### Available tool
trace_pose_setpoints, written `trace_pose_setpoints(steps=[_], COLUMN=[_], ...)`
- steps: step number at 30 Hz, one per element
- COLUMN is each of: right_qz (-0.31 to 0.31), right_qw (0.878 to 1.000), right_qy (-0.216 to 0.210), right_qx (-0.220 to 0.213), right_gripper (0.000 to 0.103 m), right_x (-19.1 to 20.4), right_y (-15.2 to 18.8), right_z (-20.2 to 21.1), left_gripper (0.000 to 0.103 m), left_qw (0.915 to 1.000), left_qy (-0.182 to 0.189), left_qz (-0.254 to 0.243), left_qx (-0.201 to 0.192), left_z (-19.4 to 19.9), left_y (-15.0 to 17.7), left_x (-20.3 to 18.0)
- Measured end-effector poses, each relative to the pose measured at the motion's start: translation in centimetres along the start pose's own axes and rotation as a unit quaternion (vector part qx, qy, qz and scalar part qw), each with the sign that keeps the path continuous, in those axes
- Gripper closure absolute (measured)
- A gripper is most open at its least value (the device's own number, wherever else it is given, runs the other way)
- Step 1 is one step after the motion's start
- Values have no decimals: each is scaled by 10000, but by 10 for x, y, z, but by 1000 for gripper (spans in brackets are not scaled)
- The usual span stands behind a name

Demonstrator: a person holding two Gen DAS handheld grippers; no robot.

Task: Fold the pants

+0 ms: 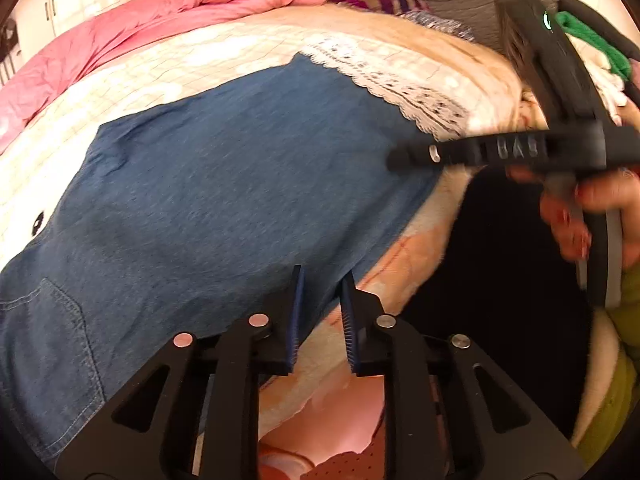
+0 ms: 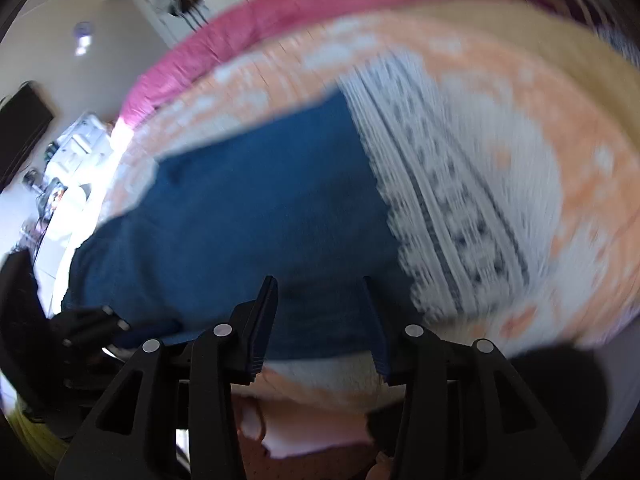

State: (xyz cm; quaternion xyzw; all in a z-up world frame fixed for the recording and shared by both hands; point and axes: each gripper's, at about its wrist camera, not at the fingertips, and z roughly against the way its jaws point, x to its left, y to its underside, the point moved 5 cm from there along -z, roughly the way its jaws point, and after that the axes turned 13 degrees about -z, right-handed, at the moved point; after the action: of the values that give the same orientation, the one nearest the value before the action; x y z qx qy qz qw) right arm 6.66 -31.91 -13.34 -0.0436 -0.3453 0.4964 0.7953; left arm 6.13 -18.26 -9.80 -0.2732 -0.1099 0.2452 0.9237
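On the bed (image 1: 400, 32) lie blue pants (image 1: 208, 184); left tongs (image 1: 320, 292) and right tongs (image 2: 320, 300) hover apart, empty.

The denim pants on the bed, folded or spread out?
Folded: the pants lie as one compact blue panel, lace hem at one end, back pocket at the other.

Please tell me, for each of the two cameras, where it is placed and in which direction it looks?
Left wrist: sits behind the left gripper, looks down at the denim pants on the bed blanket; the right gripper and a hand show at the right.
Right wrist: sits behind the right gripper, looks down, blurred, at the pants; the left gripper shows at the lower left.
Shared: pants, blanket, pink quilt.
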Motion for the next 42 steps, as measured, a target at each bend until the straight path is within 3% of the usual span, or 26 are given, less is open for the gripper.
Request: trace_pose_setpoints(steps=[3,7,13,15,18,21,23,25,26,28,29,30,31,32,34,35,37,39,40,42], right_qz=[-188,-738,-713,-604,-518,294,682,888,1013,1181,1428,1583,1651,1633,1446,1333,1014,760,728,710], right_qw=[9995,9956,9942,9947,9959,9982,9955,9952,9948,9918,9890,9865,9850,9852,9886,9905,9946,9970,9971,9970], right_qy=[-226,-565,-779,-804,-732,-393,-533,-345,-38,381,346,394,502,513,402,315,121,-52,-58,-62], right_qx=[-71,127,192,216,137,-348,-378,-214,8,311,157,127,74,97,141,152,161,152,202,316], right_gripper=[62,62,61,61,61,47,42,36,34,33,21,20,19,17,17,17,18,18,18,18], right_x=[-6,-18,-21,-19,-18,4,21,30,29,23,26,30,34,35,32,32,29,29,29,31], right_y=[4,3,0,0,0,-4,-9,-11,-10,-2,3,6,7,6,1,1,-3,-7,-8,-11], right_z=[5,8,7,11,23,44,43,30,13,-15,-19,-19,-18,-19,-18,-16,-12,-6,-7,-12], left_gripper=[90,76,70,69,69,69,69,69,70,76,80,81,77,77,73,66,60,58,59,59], left_qw=[9996,9986,9934,9943,9943,9926,9921,9866,9826,9767,9725,9689,9642,9605,9554,9538,9550,9462,9403,9386], left_qy=[182,215,403,293,199,57,-355,-682,-809,-582,-581,-578,-861,-1097,-884,-856,-1277,-1738,-1678,-1475], left_qz=[234,473,1074,1023,1040,1162,1190,1475,1653,2063,2256,2402,2506,2559,2816,2870,2663,2730,2958,3106], left_qx=[-22,-76,-58,55,-125,-339,-173,165,265,85,-5,-102,-80,2,-115,-237,-281,-44,102,282], left_z=[1,9,22,27,41,52,49,40,37,42,49,56,63,67,77,84,97,100,93,79], left_y=[-1,6,26,31,30,31,38,53,62,75,80,84,90,96,101,100,98,108,118,125], left_x=[7,17,30,28,28,38,48,63,73,90,98,107,117,126,132,133,135,144,152,156])
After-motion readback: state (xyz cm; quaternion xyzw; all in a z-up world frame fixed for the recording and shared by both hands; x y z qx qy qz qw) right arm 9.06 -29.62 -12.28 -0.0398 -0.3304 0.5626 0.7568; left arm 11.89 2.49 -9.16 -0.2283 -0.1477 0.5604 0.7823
